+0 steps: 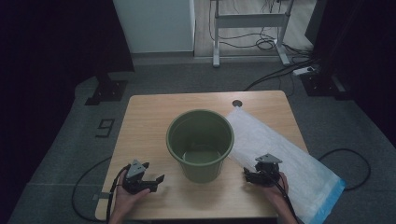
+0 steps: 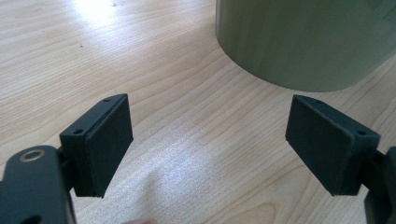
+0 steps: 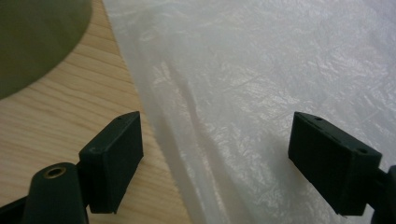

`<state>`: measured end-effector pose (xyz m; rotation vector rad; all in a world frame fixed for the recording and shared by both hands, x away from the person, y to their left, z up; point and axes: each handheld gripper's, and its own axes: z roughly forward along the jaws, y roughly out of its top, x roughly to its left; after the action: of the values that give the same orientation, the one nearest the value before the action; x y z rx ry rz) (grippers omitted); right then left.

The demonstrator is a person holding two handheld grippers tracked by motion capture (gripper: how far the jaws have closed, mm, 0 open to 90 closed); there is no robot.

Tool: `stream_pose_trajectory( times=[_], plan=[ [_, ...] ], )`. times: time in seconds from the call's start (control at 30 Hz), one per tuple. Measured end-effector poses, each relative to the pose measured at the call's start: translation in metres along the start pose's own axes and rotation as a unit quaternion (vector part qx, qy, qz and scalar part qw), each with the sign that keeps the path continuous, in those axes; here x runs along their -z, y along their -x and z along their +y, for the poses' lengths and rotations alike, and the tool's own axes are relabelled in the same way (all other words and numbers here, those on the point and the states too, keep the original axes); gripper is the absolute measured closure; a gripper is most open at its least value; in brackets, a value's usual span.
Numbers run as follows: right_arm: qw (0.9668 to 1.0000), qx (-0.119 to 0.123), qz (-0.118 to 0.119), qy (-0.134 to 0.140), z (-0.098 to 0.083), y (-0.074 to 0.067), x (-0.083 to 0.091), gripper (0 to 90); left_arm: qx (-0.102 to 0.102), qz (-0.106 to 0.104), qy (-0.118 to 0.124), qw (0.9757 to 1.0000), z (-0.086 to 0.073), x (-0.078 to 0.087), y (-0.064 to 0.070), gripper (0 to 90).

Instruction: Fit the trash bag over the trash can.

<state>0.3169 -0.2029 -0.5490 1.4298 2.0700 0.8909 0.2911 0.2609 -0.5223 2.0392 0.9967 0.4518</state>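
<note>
Desk of pale wood seen from above, with a green plastic bucket standing upright and empty at its middle. To the right of the bucket a translucent white plastic bag lies flat, running from the far middle of the desk toward the near right corner, where its blue-edged end hangs past the desk's rim.

A person's left hand holds the left gripper at the near left of the desk, near the bucket but apart from it. In the left gripper view its jaws stand wide apart over bare wood, gripping nothing, with the bucket's green wall just beyond them to the right.

The right hand holds the right gripper at the near right, beside the bucket's base and at the near left edge of the bag. In the right gripper view its jaws are likewise spread wide and empty: the left jaw sits over wood, the right jaw over the crinkled bag, whose edge runs between them. Whether the jaws touch the bag cannot be told.

Beyond the desk, grey carpet carries loose black cables and the white legs of another desk frame.
</note>
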Motion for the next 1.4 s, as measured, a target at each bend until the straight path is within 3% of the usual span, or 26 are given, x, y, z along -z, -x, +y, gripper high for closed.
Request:
stream_pose_trajectory(
  times=[0.13,0.3,0.73,0.83,0.93,1.13,1.2,1.4],
  plan=[
    [0.9999,-0.011,-0.008,0.002,-0.002,0.004,-0.004,18.7,-0.002,0.001,-0.002,1.0000,0.000,-0.001,0.000,14.5],
    [0.9995,-0.027,-0.015,0.002,-0.001,0.010,-0.003,31.0,-0.002,0.000,-0.005,1.0000,0.000,-0.002,0.001,14.5],
    [0.9986,-0.043,-0.030,-0.001,0.005,0.024,-0.003,80.7,-0.004,0.001,-0.008,1.0000,-0.001,-0.003,0.002,14.6],
    [0.9983,-0.054,-0.024,0.000,0.006,0.028,-0.004,86.8,-0.004,0.001,-0.009,0.9999,-0.001,-0.004,0.002,14.7],
    [0.9974,-0.071,-0.001,0.002,0.007,0.034,-0.005,88.2,-0.004,0.002,-0.009,0.9999,-0.002,-0.004,0.002,14.7],
    [0.9915,-0.108,0.019,0.071,0.011,0.043,0.012,88.6,-0.002,0.004,-0.010,0.9999,-0.002,-0.004,0.000,14.7],
    [0.9870,-0.122,0.022,0.102,0.014,0.047,0.023,88.7,-0.003,0.004,-0.009,0.9999,-0.002,-0.004,0.001,14.7],
    [0.9778,-0.131,0.030,0.161,0.022,0.052,0.049,88.8,-0.004,0.005,-0.009,0.9999,-0.002,-0.003,0.002,14.7]
  ],
)
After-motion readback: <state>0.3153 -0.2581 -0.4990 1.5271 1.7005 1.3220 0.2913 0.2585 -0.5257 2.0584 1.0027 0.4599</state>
